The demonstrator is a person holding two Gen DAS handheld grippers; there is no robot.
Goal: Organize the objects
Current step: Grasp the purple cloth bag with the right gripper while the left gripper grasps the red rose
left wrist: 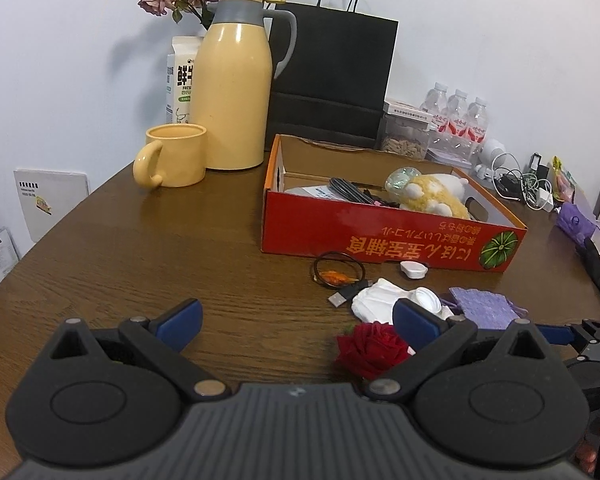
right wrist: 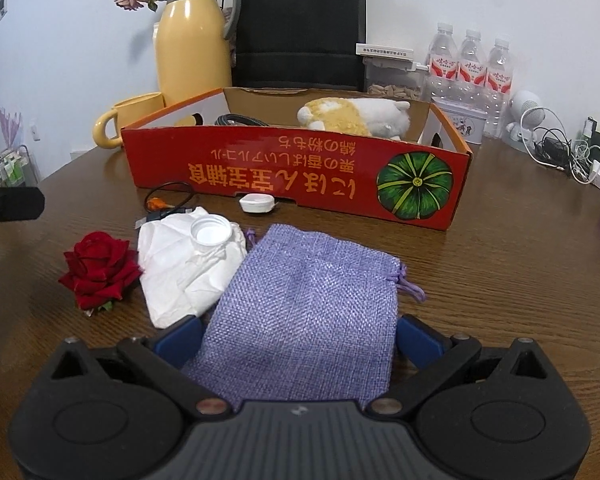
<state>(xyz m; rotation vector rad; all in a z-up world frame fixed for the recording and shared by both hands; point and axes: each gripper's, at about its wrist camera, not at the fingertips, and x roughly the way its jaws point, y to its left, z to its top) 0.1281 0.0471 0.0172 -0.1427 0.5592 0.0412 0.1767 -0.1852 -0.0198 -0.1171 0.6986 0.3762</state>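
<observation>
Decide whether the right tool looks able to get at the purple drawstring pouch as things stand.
Probably yes: the right tool is open, the purple drawstring pouch lies between its fingers, and nothing covers the pouch.

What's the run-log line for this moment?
left gripper: open, empty | right gripper: open, straddling purple pouch | red box: ahead

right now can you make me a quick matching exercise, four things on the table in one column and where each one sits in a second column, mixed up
Things:
1. purple pouch
2. plush toy
3. bottle cap
4. yellow mug

Places:
A. inside the red box
B. between the open fingers of the right gripper
C. beside the yellow thermos
D. on top of the white crumpled cloth

Pairs: 1-B, 2-A, 3-D, 4-C
</observation>
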